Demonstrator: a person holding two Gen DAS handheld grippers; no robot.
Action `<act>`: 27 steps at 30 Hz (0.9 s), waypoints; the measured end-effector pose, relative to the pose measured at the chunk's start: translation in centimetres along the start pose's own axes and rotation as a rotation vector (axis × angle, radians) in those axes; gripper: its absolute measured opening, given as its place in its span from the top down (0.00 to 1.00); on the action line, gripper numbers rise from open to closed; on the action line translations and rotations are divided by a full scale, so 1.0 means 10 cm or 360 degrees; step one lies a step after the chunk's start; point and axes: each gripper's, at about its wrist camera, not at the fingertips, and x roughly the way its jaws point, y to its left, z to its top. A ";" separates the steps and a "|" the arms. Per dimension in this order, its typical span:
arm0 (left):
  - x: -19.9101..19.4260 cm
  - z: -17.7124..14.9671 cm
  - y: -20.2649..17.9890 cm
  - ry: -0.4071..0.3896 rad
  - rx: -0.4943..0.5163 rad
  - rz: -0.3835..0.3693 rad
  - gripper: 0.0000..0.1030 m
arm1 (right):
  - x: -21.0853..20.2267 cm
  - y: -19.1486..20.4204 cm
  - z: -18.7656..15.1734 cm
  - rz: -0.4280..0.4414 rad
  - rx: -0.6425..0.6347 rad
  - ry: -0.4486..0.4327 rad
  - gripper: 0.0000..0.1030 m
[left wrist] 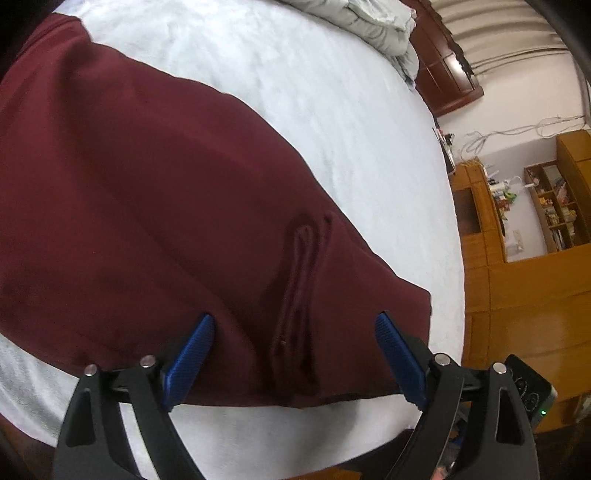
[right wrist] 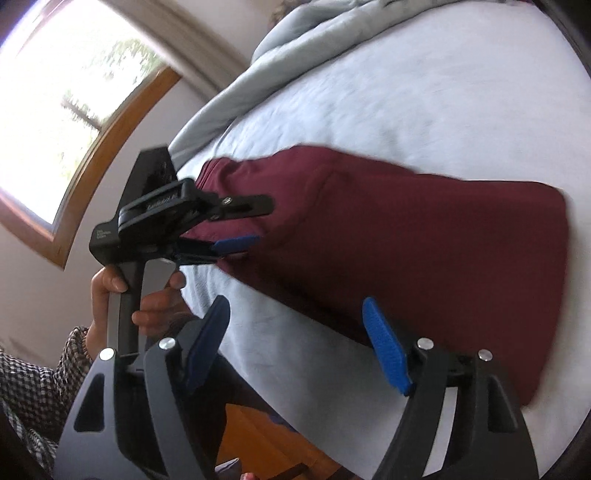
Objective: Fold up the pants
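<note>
Maroon pants [left wrist: 155, 206] lie flat on the pale bed sheet [left wrist: 314, 92], a drawstring [left wrist: 299, 295] resting near the waistband. My left gripper [left wrist: 295, 325] is open over the waistband edge, blue pads [left wrist: 192, 354] wide apart with nothing between them. In the right wrist view the pants [right wrist: 424, 236] lie as a long folded strip. My right gripper [right wrist: 295, 314] is open above the near long edge, empty. The left gripper [right wrist: 240, 221] shows there too, over the pants' far-left end.
A rumpled grey duvet [left wrist: 369, 26] lies at the head of the bed, also in the right wrist view [right wrist: 314, 44]. Wooden shelves and cabinet [left wrist: 517, 240] stand past the bed edge. A window [right wrist: 74, 92] is beyond the bed. The person's hand [right wrist: 110, 295] holds the left handle.
</note>
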 end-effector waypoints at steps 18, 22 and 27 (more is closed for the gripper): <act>0.48 -0.19 -0.35 0.0198 0.0036 -0.0001 0.72 | -0.57 -0.70 -0.17 -0.0115 0.0268 -0.0238 0.34; 0.33 -0.22 -0.41 0.0084 0.0046 -0.0036 0.79 | -0.72 -0.82 -0.16 -0.0155 0.0328 -0.0317 0.34; 0.28 -0.19 -0.24 0.0016 0.0132 0.0201 0.80 | -0.80 -1.12 -0.16 -0.0178 0.0488 -0.0326 0.31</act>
